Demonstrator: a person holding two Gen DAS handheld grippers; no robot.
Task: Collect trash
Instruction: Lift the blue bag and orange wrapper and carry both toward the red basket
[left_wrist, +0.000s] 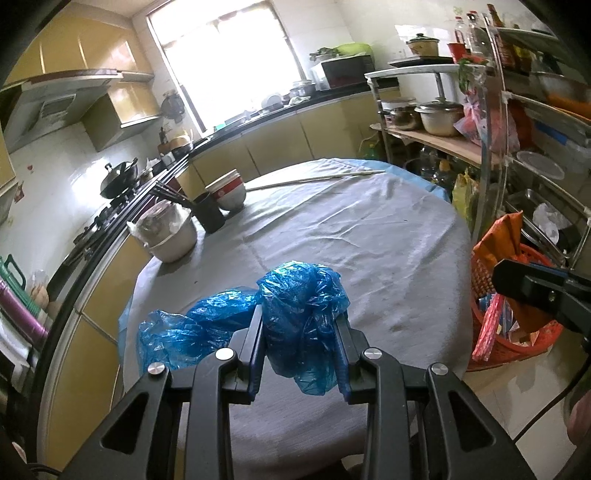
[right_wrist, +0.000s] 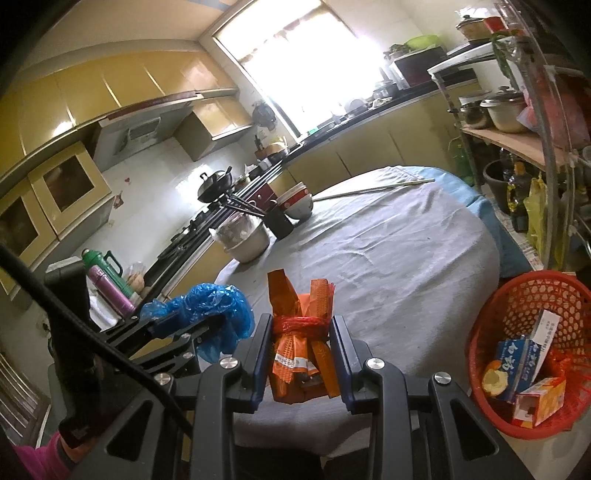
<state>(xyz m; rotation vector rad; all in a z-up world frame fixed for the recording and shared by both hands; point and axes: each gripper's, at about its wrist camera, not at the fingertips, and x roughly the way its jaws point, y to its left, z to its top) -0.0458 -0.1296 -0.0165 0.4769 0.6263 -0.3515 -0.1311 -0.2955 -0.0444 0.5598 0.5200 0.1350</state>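
My left gripper (left_wrist: 301, 314) is shut on a crumpled blue plastic bag (left_wrist: 295, 317) and holds it above the near part of the round table (left_wrist: 369, 236); part of the bag trails to the left. It also shows in the right wrist view (right_wrist: 218, 314). My right gripper (right_wrist: 300, 319) is shut on a bundle of orange wrappers (right_wrist: 301, 343) tied with red netting, over the table's near edge. A red plastic basket (right_wrist: 524, 314) on the floor at the right holds cartons and other trash.
At the table's far left stand a lidded pot (left_wrist: 168, 236), a black cup with chopsticks (left_wrist: 207, 210) and stacked bowls (left_wrist: 229, 192). A long stick (left_wrist: 314, 179) lies at the far edge. A metal rack (left_wrist: 517, 147) with pots stands at the right.
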